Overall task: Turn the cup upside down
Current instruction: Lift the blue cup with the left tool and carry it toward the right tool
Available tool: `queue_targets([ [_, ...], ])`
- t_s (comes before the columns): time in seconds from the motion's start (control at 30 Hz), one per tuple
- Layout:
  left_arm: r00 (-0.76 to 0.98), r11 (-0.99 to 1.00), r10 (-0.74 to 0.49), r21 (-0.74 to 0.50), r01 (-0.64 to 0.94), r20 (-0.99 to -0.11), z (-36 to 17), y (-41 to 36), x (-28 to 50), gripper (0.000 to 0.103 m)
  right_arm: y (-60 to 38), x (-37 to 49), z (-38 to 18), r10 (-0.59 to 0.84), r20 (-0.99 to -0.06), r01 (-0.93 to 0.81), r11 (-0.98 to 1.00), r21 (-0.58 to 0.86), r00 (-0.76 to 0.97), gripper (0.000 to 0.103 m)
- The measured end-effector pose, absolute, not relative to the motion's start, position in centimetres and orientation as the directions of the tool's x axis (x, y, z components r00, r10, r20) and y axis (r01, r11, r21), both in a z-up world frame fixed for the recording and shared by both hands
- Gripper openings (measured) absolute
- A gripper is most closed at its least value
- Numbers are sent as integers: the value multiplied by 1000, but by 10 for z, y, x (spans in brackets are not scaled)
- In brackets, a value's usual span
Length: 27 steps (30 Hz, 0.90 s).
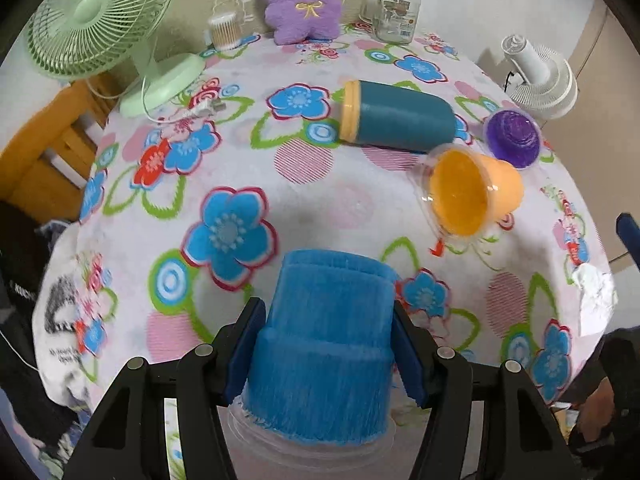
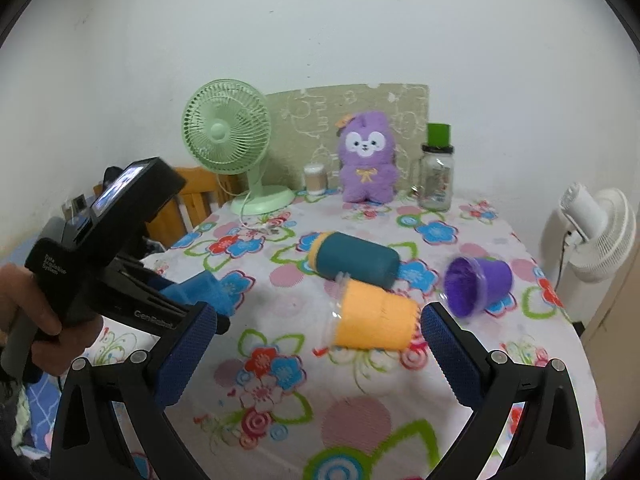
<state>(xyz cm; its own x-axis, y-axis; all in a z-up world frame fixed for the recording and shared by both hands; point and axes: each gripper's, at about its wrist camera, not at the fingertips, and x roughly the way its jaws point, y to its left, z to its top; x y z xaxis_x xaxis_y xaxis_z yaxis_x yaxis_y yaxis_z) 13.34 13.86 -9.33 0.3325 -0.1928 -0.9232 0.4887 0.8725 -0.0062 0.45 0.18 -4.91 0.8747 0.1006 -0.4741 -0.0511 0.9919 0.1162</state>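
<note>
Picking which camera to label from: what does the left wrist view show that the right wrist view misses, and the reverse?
Only the left wrist view shows the left gripper from behind, its pads shut on the blue cup.

Only the right wrist view shows the open right gripper and the hand holding the left gripper.

Both show the orange cup, purple cup, teal bottle, green fan, plush toy and glass jar.

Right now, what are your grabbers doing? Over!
Left gripper shut on blue cup. Right gripper open, empty. Orange cup, purple cup on their sides ahead.
</note>
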Motion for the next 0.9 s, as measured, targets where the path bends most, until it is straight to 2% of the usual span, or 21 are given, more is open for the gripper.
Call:
queue_targets([
  [0.17,301,872,-254,-83,483,-919,-100,118,113,63,-14,-11,-54,71,-496,-5,991,133,865,103],
  [0.37,242,864,-298,-153,480,-923,-117,88,92,64,-31,-31,-50,32,-481,35,991,129,876,103],
  [0.8,244,885,-274,-144,443,-930,-131,54,80,65,-51,-43,-54,8,-482,82,983,164,876,103],
  [0.87,241,886,-271,-144,440,-932,-131,55,80,70,-52,-43,-55,12,-486,80,982,169,874,103],
  [0.9,239,886,-271,-145,440,-932,-132,55,80,76,-52,-42,-56,15,-487,79,982,171,873,103],
])
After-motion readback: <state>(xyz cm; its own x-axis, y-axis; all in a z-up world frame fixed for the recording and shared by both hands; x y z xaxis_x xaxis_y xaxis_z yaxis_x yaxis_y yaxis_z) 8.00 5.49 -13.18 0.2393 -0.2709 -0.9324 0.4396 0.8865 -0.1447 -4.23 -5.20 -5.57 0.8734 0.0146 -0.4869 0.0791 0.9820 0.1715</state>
